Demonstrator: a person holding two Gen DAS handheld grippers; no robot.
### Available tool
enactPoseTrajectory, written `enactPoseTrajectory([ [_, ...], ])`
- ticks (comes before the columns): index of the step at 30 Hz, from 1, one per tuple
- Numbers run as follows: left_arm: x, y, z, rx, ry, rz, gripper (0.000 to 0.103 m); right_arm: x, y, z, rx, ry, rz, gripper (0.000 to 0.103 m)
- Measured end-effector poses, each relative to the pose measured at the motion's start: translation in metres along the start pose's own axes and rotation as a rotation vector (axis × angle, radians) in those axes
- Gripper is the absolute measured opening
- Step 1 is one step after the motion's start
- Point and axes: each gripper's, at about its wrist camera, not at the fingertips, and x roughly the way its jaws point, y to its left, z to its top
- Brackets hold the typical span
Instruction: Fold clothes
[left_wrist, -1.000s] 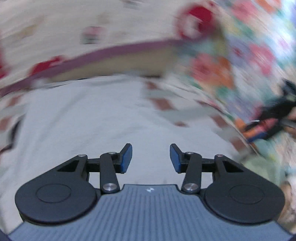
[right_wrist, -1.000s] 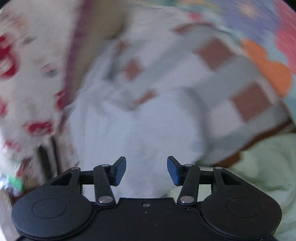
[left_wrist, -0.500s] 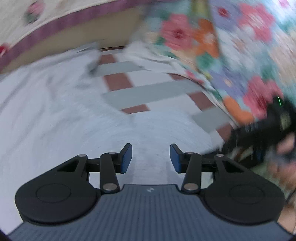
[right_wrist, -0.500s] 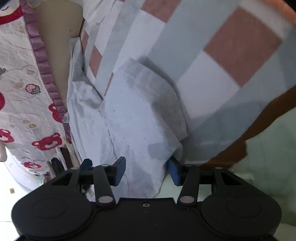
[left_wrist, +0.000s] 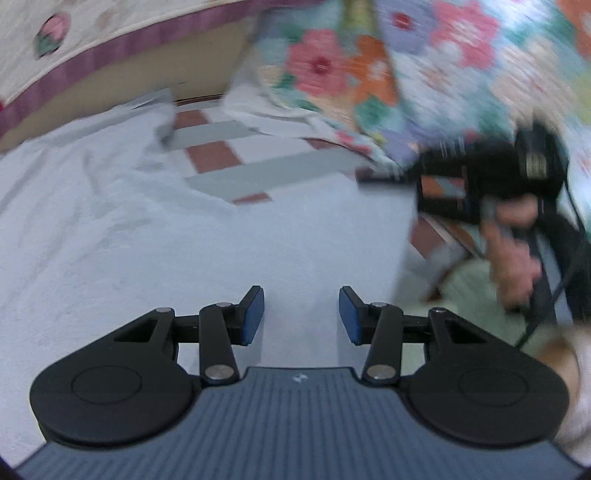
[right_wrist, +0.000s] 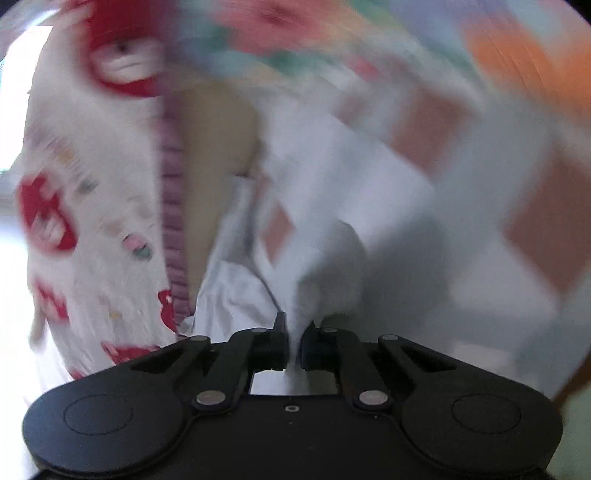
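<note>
A pale grey-blue garment (left_wrist: 192, 236) lies spread over a checked sheet on the bed. My left gripper (left_wrist: 301, 317) hovers just above its near part, open, with nothing between the blue pads. In the right wrist view my right gripper (right_wrist: 293, 341) is shut on a pinched fold of the same garment (right_wrist: 325, 266), which rises from the jaws in a bunched ridge. The right gripper body (left_wrist: 491, 177) also shows at the right of the left wrist view, held by a hand (left_wrist: 513, 251) at the garment's right edge.
The checked sheet (left_wrist: 258, 170) has grey, white and rust squares. A floral quilt (left_wrist: 424, 74) is heaped at the back right. A white blanket with red prints and a purple trim (right_wrist: 92, 221) hangs at the left. A pale green cloth (left_wrist: 476, 295) lies near right.
My right gripper has gone from open over the garment's corner to shut on a fold of it, and it is moving fast. The left gripper stays open, moved slightly nearer.
</note>
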Motion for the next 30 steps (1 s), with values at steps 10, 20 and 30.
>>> enactPoseTrajectory([
  [10, -0.032, -0.021, -0.052, 0.059, 0.072, -0.034, 0.049, -0.012, 0.034, 0.008, -0.250, 0.033, -0.159, 0.008],
  [20, -0.046, -0.003, -0.095, 0.139, 0.053, 0.029, 0.060, -0.007, 0.061, 0.006, -0.373, 0.029, -0.184, 0.009],
  [30, -0.040, 0.020, -0.099, 0.117, 0.081, 0.074, 0.078, -0.007, 0.077, 0.011, -0.392, 0.042, -0.188, 0.008],
])
